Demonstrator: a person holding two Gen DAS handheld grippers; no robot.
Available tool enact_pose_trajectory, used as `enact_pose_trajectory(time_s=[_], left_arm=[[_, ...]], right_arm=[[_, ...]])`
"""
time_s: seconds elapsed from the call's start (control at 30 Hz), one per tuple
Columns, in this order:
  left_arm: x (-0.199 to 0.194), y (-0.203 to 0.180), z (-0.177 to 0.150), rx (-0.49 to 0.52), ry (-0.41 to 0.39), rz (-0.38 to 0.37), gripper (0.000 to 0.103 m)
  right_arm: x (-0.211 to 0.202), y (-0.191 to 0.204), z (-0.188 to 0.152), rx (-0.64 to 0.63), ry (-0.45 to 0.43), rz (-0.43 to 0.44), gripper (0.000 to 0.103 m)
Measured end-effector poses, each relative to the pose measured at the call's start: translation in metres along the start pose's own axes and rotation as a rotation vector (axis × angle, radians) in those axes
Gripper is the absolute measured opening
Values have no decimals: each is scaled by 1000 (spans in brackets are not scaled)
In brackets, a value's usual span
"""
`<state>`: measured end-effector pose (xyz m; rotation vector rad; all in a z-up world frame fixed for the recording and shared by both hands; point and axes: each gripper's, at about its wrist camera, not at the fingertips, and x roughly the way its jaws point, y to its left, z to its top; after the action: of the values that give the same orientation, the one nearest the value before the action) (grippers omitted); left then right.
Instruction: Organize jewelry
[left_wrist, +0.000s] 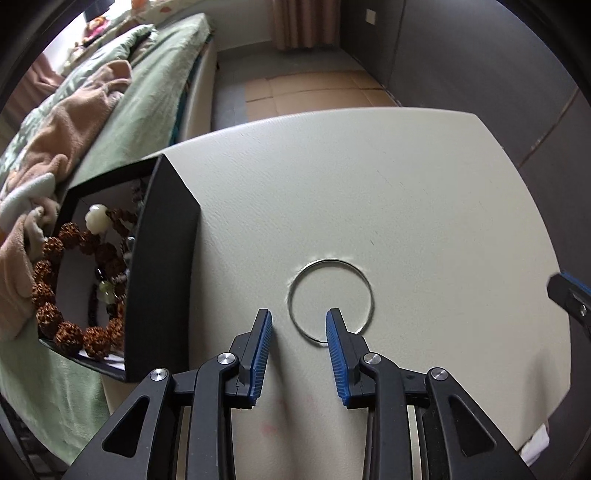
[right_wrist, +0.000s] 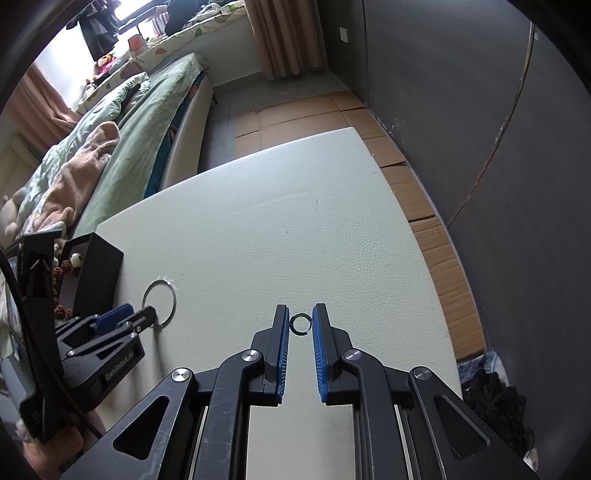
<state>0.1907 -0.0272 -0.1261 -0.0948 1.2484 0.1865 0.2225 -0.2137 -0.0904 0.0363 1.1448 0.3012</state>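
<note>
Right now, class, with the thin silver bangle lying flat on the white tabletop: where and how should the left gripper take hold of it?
Probably at the near arc of the silver bangle, from above. It is thin wire lying flat, so one finger should go inside the hoop and the other outside, pinching across the wire. The left gripper already points steeply down with open jaws; one finger overlaps the near arc.

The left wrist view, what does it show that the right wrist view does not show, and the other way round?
Only the left wrist view shows the left gripper from behind, open, with one finger inside the big thin bangle, and clearly shows the brown bead bracelets inside the black box. Only the right wrist view shows the small ring held between the fingers of the right gripper. Both show the bangle, the box, the white table and the green bed.
</note>
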Motion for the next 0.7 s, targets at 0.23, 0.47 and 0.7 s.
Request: enact_pose_trajectory(time_s=[0.23, 0.47, 0.7], left_arm=[[-5, -3, -15, 41, 25, -38, 32], [-20, -3, -27, 48, 20, -90, 32], [-33, -12, -26, 67, -32, -182, 32]], right_arm=[[0, 5, -2, -7, 0, 4, 14], [1, 10, -7, -28, 6, -4, 14], [-3, 6, -12, -30, 2, -11, 14]])
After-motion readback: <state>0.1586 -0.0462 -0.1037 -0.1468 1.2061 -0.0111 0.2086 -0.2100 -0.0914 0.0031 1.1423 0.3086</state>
